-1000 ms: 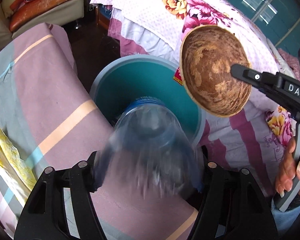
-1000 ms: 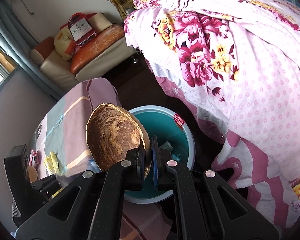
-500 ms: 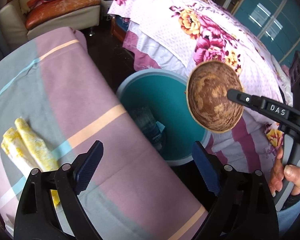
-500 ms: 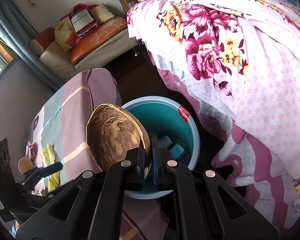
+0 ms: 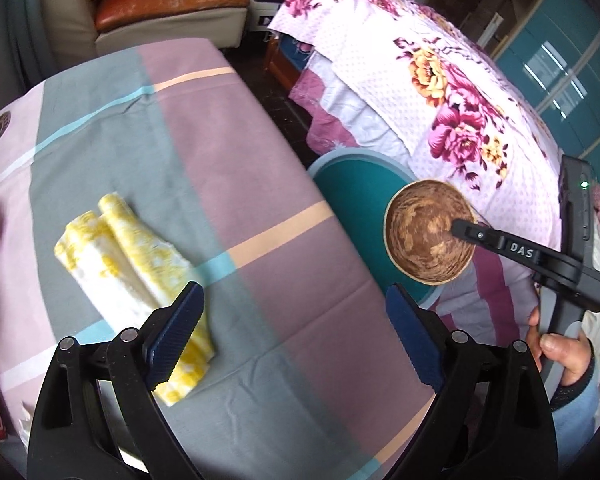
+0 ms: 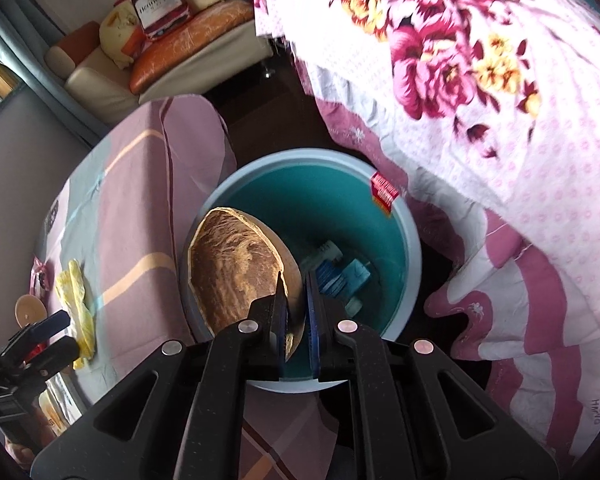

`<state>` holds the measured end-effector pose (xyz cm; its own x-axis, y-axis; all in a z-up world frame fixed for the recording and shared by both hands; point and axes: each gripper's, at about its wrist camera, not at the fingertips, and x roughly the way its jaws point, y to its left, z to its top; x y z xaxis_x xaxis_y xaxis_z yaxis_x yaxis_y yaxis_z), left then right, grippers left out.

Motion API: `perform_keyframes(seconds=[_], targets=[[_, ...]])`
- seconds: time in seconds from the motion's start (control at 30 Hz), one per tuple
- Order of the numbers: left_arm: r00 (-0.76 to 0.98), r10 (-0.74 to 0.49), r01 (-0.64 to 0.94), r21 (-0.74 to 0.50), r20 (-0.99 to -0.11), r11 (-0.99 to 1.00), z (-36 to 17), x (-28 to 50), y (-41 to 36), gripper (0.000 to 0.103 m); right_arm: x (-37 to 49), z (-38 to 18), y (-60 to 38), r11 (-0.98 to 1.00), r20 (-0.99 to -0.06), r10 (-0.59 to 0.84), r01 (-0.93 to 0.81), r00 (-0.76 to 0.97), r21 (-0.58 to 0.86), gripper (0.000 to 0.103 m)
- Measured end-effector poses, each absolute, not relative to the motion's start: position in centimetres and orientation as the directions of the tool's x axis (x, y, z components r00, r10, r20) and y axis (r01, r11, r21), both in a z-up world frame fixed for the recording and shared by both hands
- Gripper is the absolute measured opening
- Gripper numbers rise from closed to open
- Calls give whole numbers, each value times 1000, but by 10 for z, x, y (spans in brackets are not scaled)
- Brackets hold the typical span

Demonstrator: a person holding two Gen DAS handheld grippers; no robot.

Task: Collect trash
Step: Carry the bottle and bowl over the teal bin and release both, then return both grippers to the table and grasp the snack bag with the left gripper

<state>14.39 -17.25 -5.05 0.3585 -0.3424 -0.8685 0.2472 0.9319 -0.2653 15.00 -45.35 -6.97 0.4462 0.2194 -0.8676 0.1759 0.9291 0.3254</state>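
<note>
— Where's the shell?
— Over the bin (image 6: 404,216), on edge, hollow facing the worktop (image 5: 260,184). My right hand-held gripper (image 6: 298,320) pinches the coconut shell (image 6: 236,268) rim, jaws easing apart.
— Your left?
— The left hand-held gripper (image 5: 296,336) is spread wide, empty, opening.

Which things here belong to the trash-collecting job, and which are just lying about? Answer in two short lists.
Part of the job:
- coconut shell, pinched in the right claw over the bin
- teal bin, already holding trash
- yellow-and-white wrapper on the table, below the open left claw

Just lying about:
- floral bedspread
- sofa cushions
</note>
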Motion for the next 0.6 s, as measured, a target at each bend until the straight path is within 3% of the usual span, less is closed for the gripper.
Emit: perform_keyframes(seconds=[0.23, 0.4, 0.47, 0.53, 0.6], targets=[[351, -342, 208, -284, -872, 936, -56, 143, -154, 93, 161, -87, -438, 934, -889, 244, 154, 388, 324, 20], [358, -343, 193, -291, -868, 937, -54, 142, -145, 93, 162, -81, -439, 932, -885, 237, 164, 401, 324, 20], [363, -345, 191, -294, -865, 937, -53, 141, -143, 93, 161, -76, -439, 932, -882, 232, 166, 410, 322, 25], [366, -346, 189, -295, -864, 937, -52, 139, -140, 93, 159, -70, -438, 933, -880, 225, 167, 417, 318, 37], [365, -347, 183, -299, -864, 937, -52, 135, -137, 93, 157, -64, -436, 935, -878, 224, 162, 424, 316, 44]])
